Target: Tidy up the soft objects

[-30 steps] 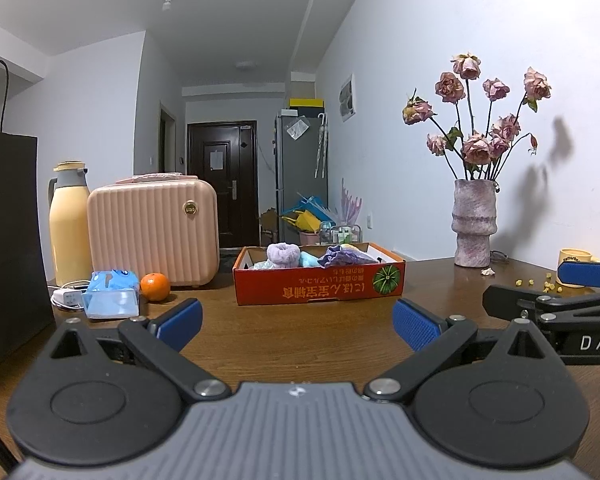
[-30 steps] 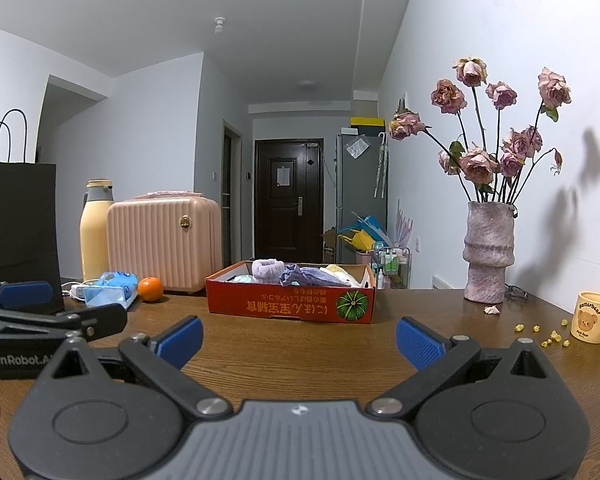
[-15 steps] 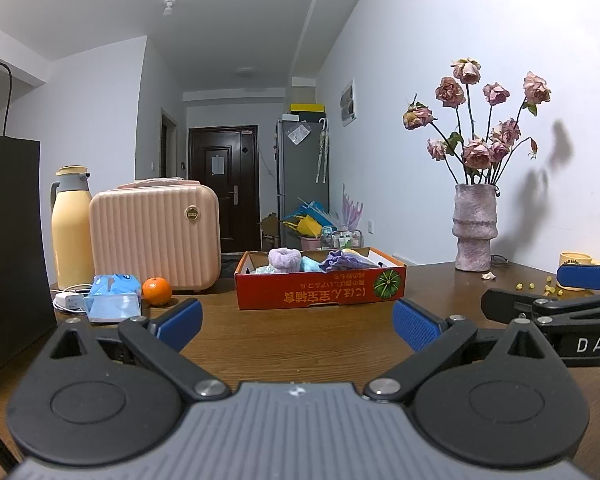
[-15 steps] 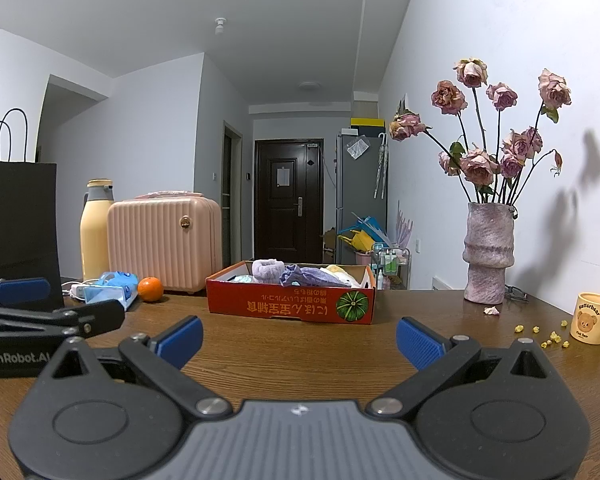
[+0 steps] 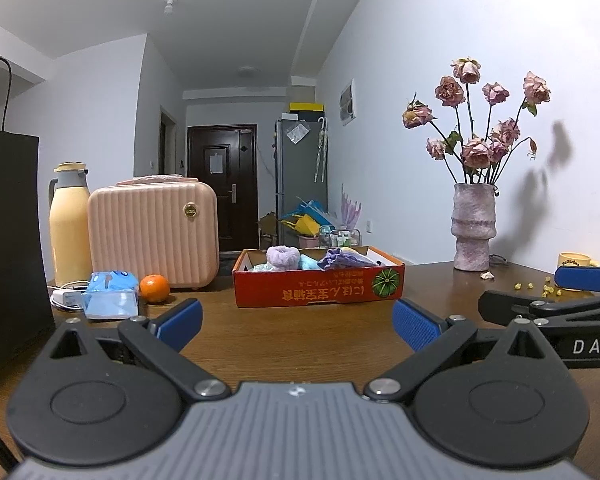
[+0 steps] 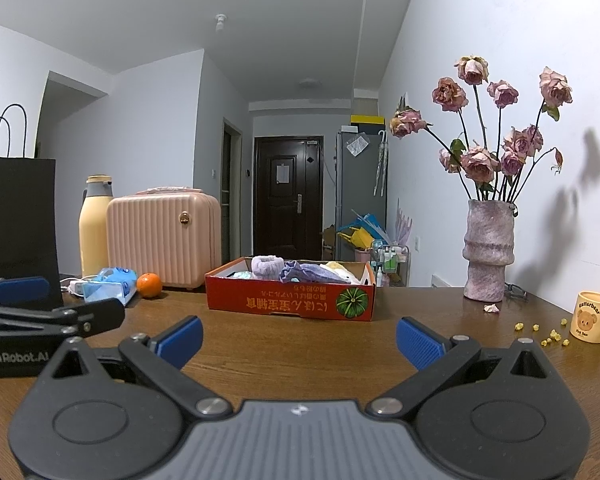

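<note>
Both tongs held low over the near edge of the desk [image 6: 300, 344], side by side, aimed at the far edge. Left tongs [image 5: 296, 326] spread wide, nothing between the blue pads. Right tongs [image 6: 298, 338] likewise spread wide and empty.

Soft objects [image 5: 300, 258] heaped in the red cardboard box [image 5: 320, 290], set toward the middle of the desk, well apart from either pair of tongs: a lilac fluffy ring [image 6: 267, 266], a crumpled purple cloth [image 6: 312, 272], pale blue and cream pieces beside them. No soft piece seen loose on the bare wood. Off to the left edge, a blue tissue pack [image 5: 110, 294] just beside an orange [image 5: 154, 288], with a pink case [image 5: 154, 232] and a yellow flask [image 5: 70, 224] behind. Toward the right edge, a vase of dried roses [image 6: 488, 252] and a bear mug [image 6: 594, 316].

Step in hand: hard to settle. Fits equally a pile waiting in the box to be sorted, or a box already filled and tongs drawn clear. Any further reach into the box calls for coming in over the near wall from above, pads kept wide, closing gently on one piece only, since cloth bunches and drags its neighbours.
</note>
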`<act>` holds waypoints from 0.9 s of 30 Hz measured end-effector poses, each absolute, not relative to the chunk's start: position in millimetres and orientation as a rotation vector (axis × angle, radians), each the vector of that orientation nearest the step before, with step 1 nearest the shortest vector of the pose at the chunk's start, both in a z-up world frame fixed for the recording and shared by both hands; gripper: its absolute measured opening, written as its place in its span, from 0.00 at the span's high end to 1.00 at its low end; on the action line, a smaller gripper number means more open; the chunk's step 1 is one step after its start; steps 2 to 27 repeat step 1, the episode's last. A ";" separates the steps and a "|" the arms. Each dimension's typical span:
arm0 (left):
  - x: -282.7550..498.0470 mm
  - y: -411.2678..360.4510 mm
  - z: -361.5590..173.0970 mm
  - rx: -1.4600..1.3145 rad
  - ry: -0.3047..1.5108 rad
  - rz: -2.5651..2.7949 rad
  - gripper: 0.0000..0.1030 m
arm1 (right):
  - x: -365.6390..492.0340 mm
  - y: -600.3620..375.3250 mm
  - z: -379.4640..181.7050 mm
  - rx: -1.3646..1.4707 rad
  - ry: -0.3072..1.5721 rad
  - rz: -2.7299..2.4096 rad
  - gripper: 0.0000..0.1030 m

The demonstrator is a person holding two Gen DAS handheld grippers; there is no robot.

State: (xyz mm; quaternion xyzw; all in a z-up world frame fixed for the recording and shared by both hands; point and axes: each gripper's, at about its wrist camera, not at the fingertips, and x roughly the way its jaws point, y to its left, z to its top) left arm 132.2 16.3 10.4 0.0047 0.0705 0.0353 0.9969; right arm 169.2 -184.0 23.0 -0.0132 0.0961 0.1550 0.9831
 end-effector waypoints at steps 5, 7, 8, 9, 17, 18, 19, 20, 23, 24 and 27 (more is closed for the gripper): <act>133.3 16.7 10.1 0.008 0.146 0.067 0.00 | 171.4 -182.1 21.2 -0.027 0.196 0.311 0.00; 133.3 16.7 10.1 0.008 0.146 0.067 0.00 | 171.4 -182.1 21.2 -0.027 0.196 0.311 0.00; 133.3 16.7 10.1 0.008 0.146 0.067 0.00 | 171.4 -182.1 21.2 -0.027 0.196 0.311 0.00; 133.3 16.7 10.1 0.008 0.146 0.067 0.00 | 171.4 -182.1 21.2 -0.027 0.196 0.311 0.00; 133.3 16.7 10.1 0.008 0.146 0.067 0.00 | 171.4 -182.1 21.2 -0.027 0.196 0.311 0.00; 133.3 16.7 10.1 0.008 0.146 0.067 0.00 | 171.4 -182.1 21.2 -0.027 0.196 0.311 0.00; 133.3 16.7 10.1 0.008 0.146 0.067 0.00 | 171.4 -182.1 21.2 -0.027 0.196 0.311 0.00; 133.3 16.7 10.1 0.008 0.146 0.067 0.00 | 171.4 -182.1 21.2 -0.027 0.196 0.311 0.00; 133.3 16.7 10.1 0.008 0.146 0.067 0.00 | 171.4 -182.1 21.2 -0.027 0.196 0.311 0.00; 133.3 16.7 10.1 0.008 0.146 0.067 0.00 | 171.4 -182.1 21.2 -0.027 0.196 0.311 0.00; 133.3 16.7 10.1 0.008 0.146 0.067 0.00 | 171.4 -182.1 21.2 -0.027 0.196 0.311 0.00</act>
